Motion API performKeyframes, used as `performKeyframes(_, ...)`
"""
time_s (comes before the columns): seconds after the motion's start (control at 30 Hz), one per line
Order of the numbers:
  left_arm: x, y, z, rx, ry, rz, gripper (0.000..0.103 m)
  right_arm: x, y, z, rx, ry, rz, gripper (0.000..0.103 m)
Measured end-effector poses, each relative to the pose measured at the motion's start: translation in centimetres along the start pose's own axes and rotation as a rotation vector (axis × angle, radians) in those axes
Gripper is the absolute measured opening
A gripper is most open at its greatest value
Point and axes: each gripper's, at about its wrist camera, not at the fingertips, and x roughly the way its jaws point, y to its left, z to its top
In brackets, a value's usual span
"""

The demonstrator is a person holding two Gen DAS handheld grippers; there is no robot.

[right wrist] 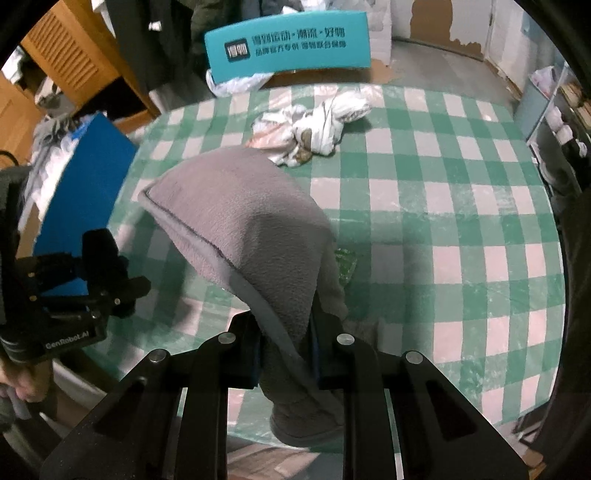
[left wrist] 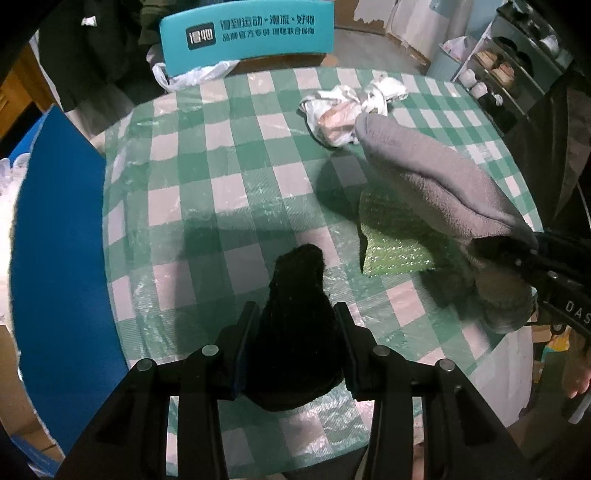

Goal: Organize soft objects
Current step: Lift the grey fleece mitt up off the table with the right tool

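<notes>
My left gripper (left wrist: 297, 314) is shut on a black sock-like cloth (left wrist: 295, 314) and holds it above the checked table (left wrist: 207, 206). My right gripper (right wrist: 284, 325) is shut on a grey fleece cloth (right wrist: 240, 218), which drapes forward over the table; the cloth also shows in the left wrist view (left wrist: 436, 184), with the right gripper (left wrist: 532, 254) at the right. A green glittery sponge (left wrist: 399, 240) lies on the table under the grey cloth; only a sliver of the sponge (right wrist: 345, 264) shows in the right wrist view. A crumpled white patterned cloth (left wrist: 347, 110) (right wrist: 314, 125) lies at the far side.
A blue bin (left wrist: 59, 240) (right wrist: 85, 184) stands at the table's left edge. A teal chair back (left wrist: 247, 31) (right wrist: 291, 44) with a white plastic bag stands behind the table. Shelves with shoes (left wrist: 502, 70) are at the far right.
</notes>
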Motion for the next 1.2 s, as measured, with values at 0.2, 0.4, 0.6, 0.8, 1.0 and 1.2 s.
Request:
performKeyframes(0.2, -1.7, 0.0, 0.1, -0.012, -0.037, -0.001, 0.041, -1.7, 1.2, 0.4, 0.008, -0.041, 0.02, 0.017)
performKeyframes(0.4, -3.5, 0.3, 0.0, -0.018, -0.074, 0.003, 0.041, -2.7, 2.0, 0.6, 0.02, -0.079, 0.019, 0.017)
performKeyframes(0.6, -5.1, 0.5, -0.3, -0.014, -0.109, 0.011, 0.041, -3.8, 2.9, 1.0, 0.029, -0.111, 0.025, 0.017)
performKeyframes(0.8, -6.0, 1.4, -0.4, -0.03, -0.127, 0.013, 0.041, -4.5, 3.9, 1.3, 0.019, -0.125, 0.028, 0.017)
performKeyframes(1.0, -6.9, 2.1, -0.6, -0.039, -0.142, 0.023, 0.041, -5.1, 4.8, 1.6, 0.009, -0.139, 0.044, 0.017)
performKeyframes(1.2, -7.6, 2.8, -0.7, -0.046, -0.154, 0.019, 0.041, -5.9, 5.9, 2.1, -0.002, -0.158, 0.056, 0.017)
